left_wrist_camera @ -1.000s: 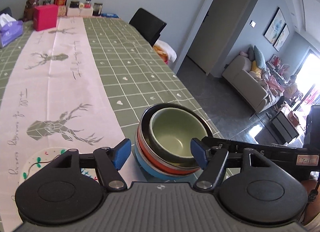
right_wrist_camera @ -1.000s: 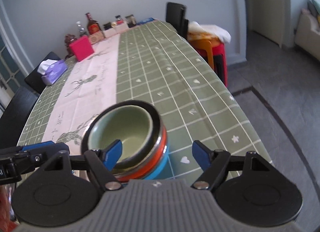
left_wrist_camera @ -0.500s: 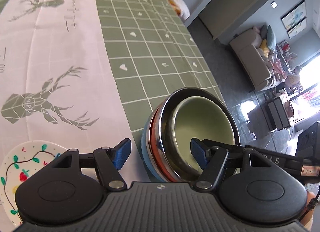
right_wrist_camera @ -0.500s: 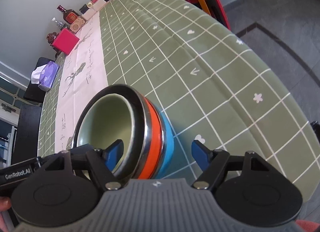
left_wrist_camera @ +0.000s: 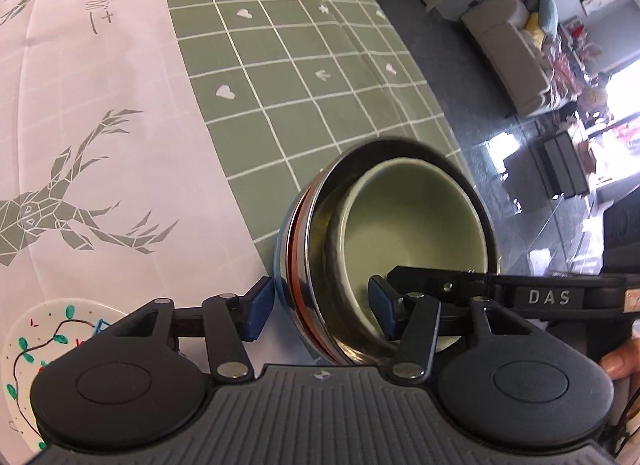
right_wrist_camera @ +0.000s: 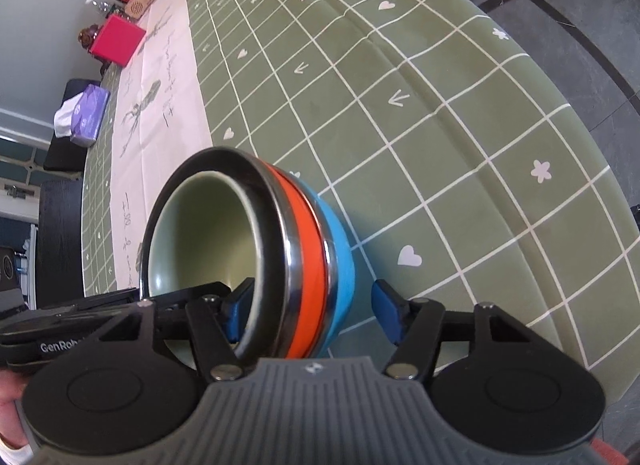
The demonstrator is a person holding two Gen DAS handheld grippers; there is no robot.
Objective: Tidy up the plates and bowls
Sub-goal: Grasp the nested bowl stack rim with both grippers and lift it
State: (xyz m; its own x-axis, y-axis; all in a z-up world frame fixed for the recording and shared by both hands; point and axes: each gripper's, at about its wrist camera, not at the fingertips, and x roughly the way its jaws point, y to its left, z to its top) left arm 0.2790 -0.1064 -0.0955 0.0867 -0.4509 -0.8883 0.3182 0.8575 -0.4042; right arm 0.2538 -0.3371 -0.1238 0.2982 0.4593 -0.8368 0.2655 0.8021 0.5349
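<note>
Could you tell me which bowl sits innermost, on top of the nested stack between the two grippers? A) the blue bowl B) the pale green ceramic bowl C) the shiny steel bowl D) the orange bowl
B: the pale green ceramic bowl nests inside the shiny steel bowl, above the orange bowl and the blue bowl.

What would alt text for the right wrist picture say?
A hand-held gripper is closing around the rim of a stack of nested bowls, green inside steel, orange and blue, on a green checked tablecloth.
</note>
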